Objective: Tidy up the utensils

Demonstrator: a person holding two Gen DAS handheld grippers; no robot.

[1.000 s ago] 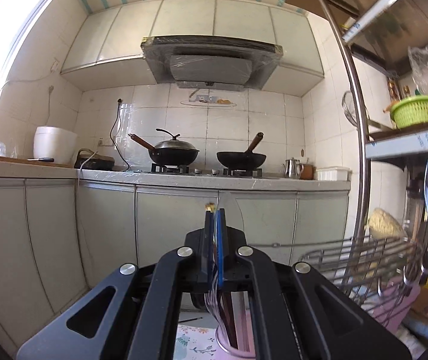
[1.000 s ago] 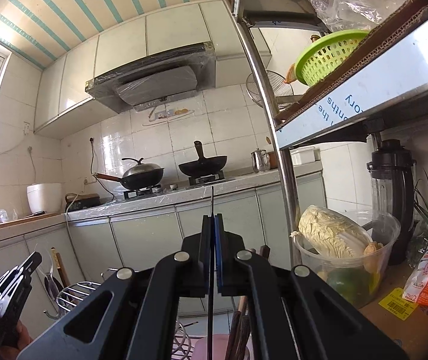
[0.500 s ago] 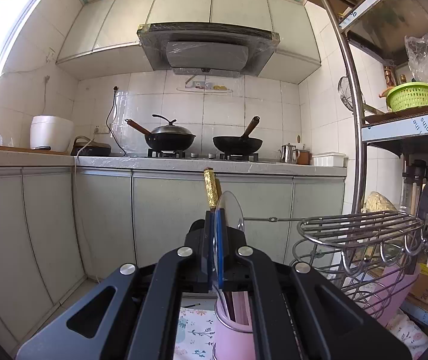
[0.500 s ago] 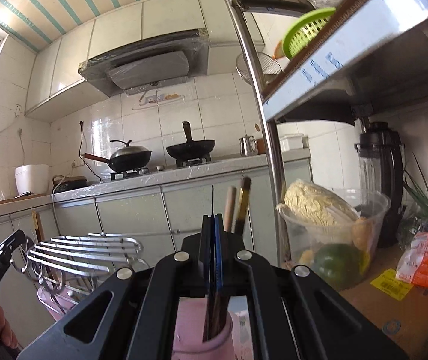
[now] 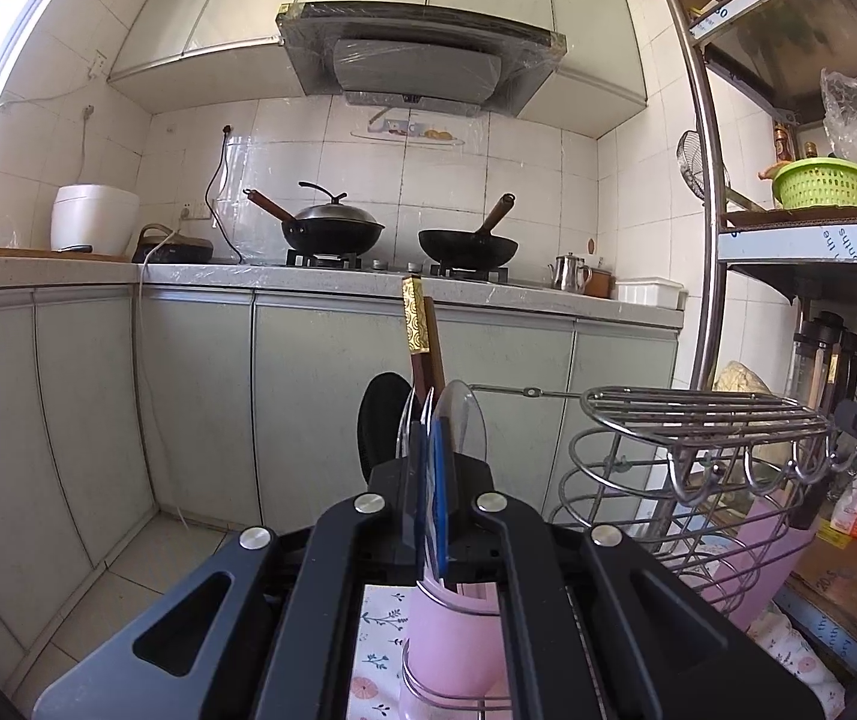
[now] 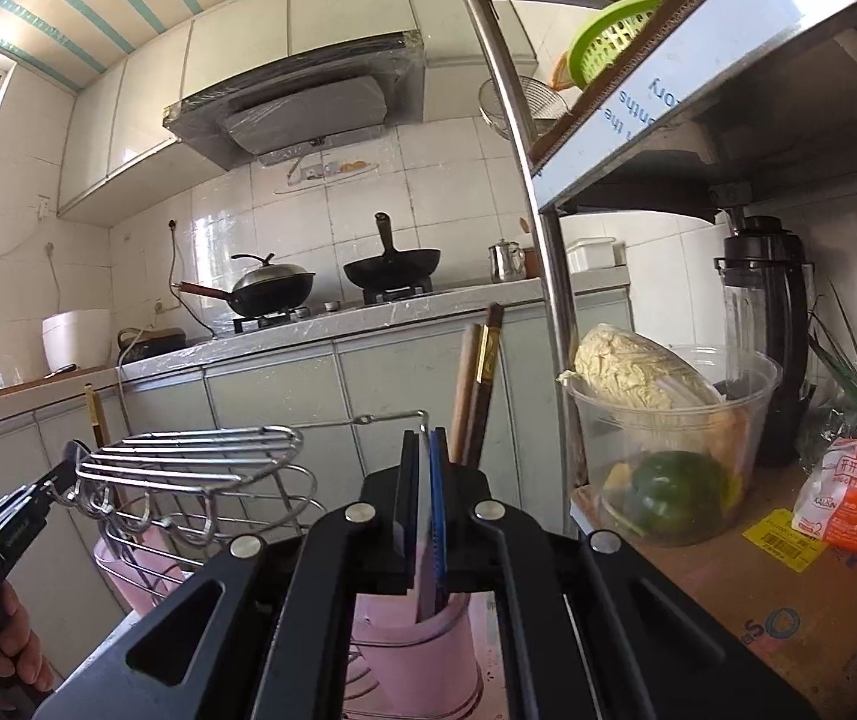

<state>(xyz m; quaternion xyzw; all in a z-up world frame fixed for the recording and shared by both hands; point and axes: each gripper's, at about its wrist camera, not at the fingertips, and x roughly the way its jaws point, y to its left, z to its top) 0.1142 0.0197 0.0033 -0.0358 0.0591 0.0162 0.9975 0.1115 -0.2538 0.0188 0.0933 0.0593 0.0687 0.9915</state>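
While both hands hang low over the wire rack [image 5: 698, 414], the step in hand looks like sorting what stands in its two pink cups. The left gripper [image 5: 428, 444] sits just above the left cup [image 5: 452, 642], at the rack's left end, jaws pressed together; nothing shows as held. The right gripper [image 6: 425, 456] hovers over the right cup [image 6: 404, 654], on the rack's right side, jaws also pressed together, and I cannot tell whether something thin sits between them. Just past the left jaws a clear spoon [image 5: 461, 420], a black spoon [image 5: 380, 420] and gold-tipped chopsticks [image 5: 422, 336] stand in the left cup; more chopsticks [image 6: 476, 396] lean in the right cup. Taking any one piece would probably call for spreading the jaws and coming down on a single handle, since the pieces crowd together. Right of the rack a tub of cabbage [image 6: 668, 420] and a shelf post [image 6: 554, 300] hem in the right hand. Far behind the rack, pans [image 5: 332, 228] sit on the table [image 5: 308, 276].
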